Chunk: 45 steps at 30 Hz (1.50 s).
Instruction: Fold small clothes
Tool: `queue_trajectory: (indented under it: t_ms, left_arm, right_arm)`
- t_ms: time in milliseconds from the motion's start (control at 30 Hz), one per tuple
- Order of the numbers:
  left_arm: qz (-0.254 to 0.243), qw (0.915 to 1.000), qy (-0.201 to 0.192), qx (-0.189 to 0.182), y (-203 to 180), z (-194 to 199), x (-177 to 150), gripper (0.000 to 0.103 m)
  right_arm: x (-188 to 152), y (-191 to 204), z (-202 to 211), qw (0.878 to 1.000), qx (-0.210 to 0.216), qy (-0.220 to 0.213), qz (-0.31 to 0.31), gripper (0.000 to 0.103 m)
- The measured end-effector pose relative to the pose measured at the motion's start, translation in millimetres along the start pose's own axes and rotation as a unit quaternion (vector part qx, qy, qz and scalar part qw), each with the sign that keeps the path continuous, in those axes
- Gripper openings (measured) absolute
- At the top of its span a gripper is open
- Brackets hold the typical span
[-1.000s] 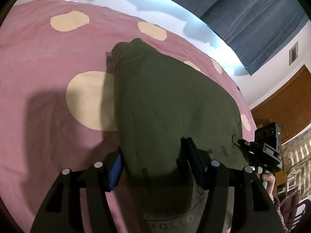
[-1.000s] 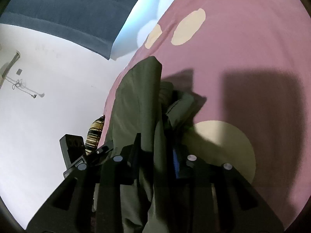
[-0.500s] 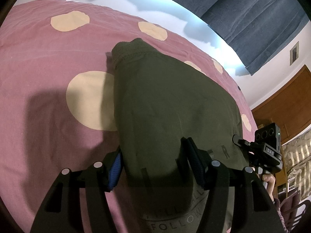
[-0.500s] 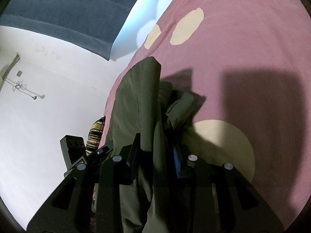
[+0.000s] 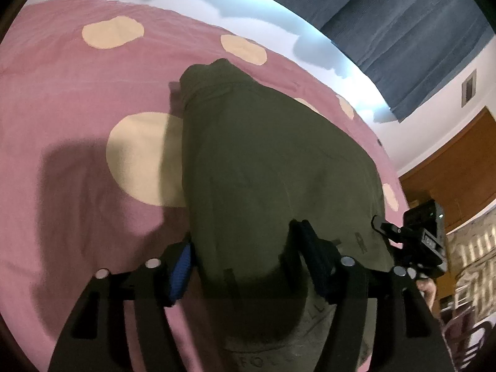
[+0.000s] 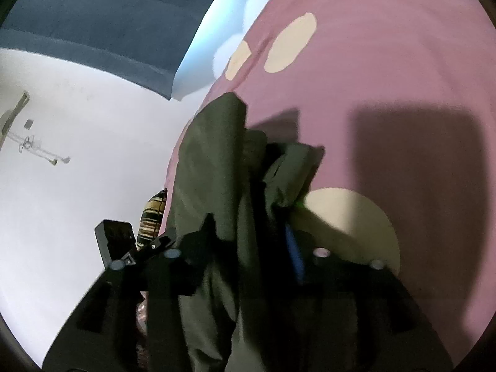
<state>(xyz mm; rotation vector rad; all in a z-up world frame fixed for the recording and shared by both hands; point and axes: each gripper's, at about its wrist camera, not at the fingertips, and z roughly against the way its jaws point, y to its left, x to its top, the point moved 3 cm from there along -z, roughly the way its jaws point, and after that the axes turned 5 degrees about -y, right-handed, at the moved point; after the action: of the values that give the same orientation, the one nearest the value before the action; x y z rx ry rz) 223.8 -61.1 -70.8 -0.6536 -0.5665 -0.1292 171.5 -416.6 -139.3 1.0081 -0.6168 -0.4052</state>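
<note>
An olive green garment [image 5: 272,161] lies folded on a pink bedspread [image 5: 62,124] with cream dots, pale lettering showing at its near end. My left gripper [image 5: 245,241] straddles that near end. Its jaws are opening, and the cloth fills the gap from the blue pad [image 5: 181,266] to the dark one. In the right wrist view the garment [image 6: 207,161] stands as a bunched ridge along the bed's edge. My right gripper [image 6: 251,229] is around that ridge with its jaws opening, and a dark gap shows between the cloth and its blue pad [image 6: 293,251].
A dark blue curtain [image 5: 403,15] hangs past the bed's far edge. Brown wooden furniture [image 5: 449,170] stands at the right. A white wall [image 6: 62,201] and a striped cloth [image 6: 152,214] lie beyond the bed's side. The bedspread [image 6: 387,77] stretches wide to the right.
The right gripper's jaws have spread apart and let go of the bunched cloth. The left jaws stand slightly wider. Neither gripper nor the garment has shifted.
</note>
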Motion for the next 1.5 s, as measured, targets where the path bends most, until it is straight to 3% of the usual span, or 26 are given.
queue_trajectory:
  t_ms: [167,300,467,600,733,833,933,967,1000,1100,1167,1300,1500]
  left_arm:
    - [-0.009,0.9996,-0.010,-0.026,2.7,23.0,-7.9,0.076]
    - [-0.023,0.9986,-0.007,-0.048,-5.1,47.5,-24.9,0.083]
    - [-0.037,0.9974,0.006,-0.061,-11.6,55.7,-61.4,0.084]
    - [-0.019,0.9976,0.013,-0.066,-10.8,51.4,-84.8,0.086]
    - [0.006,0.9976,0.021,-0.066,-5.6,44.4,-91.7,0.086]
    - [0.030,0.9966,0.036,-0.068,-1.5,37.2,-94.7,0.086]
    - [0.009,0.9981,0.032,-0.052,-7.2,35.8,-96.2,0.084]
    - [0.000,0.9988,0.029,-0.040,-10.3,35.4,-96.4,0.079]
    - [-0.006,0.9991,0.028,-0.030,-10.8,36.1,-97.2,0.075]
    - [-0.017,0.9996,0.023,-0.003,-14.2,35.2,-99.0,0.067]
    - [-0.020,0.9996,0.019,0.006,-17.3,36.2,-98.5,0.064]
    - [-0.035,0.9986,0.022,0.034,-26.4,38.9,-95.3,0.058]
    - [-0.040,0.9982,0.021,0.039,-33.5,45.7,-92.3,0.056]
  right_arm:
    - [-1.8,3.7,24.3,1.000,0.003,-0.024,-0.018,0.075]
    - [-9.3,8.8,48.9,0.999,-0.006,-0.036,-0.012,0.080]
    - [-35.2,10.5,70.5,0.999,-0.011,-0.033,-0.010,0.083]
    - [-56.1,8.2,69.2,1.000,-0.023,-0.013,-0.006,0.083]
    - [-70.7,6.9,58.8,0.999,-0.043,0.007,0.015,0.084]
    - [-74.6,10.0,53.6,0.997,-0.059,-0.001,0.040,0.085]
    - [-80.6,17.1,44.1,0.997,-0.050,0.017,0.056,0.085]
    - [-83.1,20.1,41.8,0.996,-0.052,0.023,0.064,0.082]
    - [-85.6,22.6,37.8,0.996,-0.051,0.032,0.069,0.070]
    - [-90.2,20.0,29.2,0.995,-0.061,0.042,0.060,0.048]
    - [-88.9,15.9,29.4,0.997,-0.048,0.044,0.044,0.041]
    - [-89.2,21.3,32.7,0.998,-0.038,0.039,0.034,0.033]
    - [-92.9,33.0,40.4,0.999,-0.027,0.029,0.031,0.030]
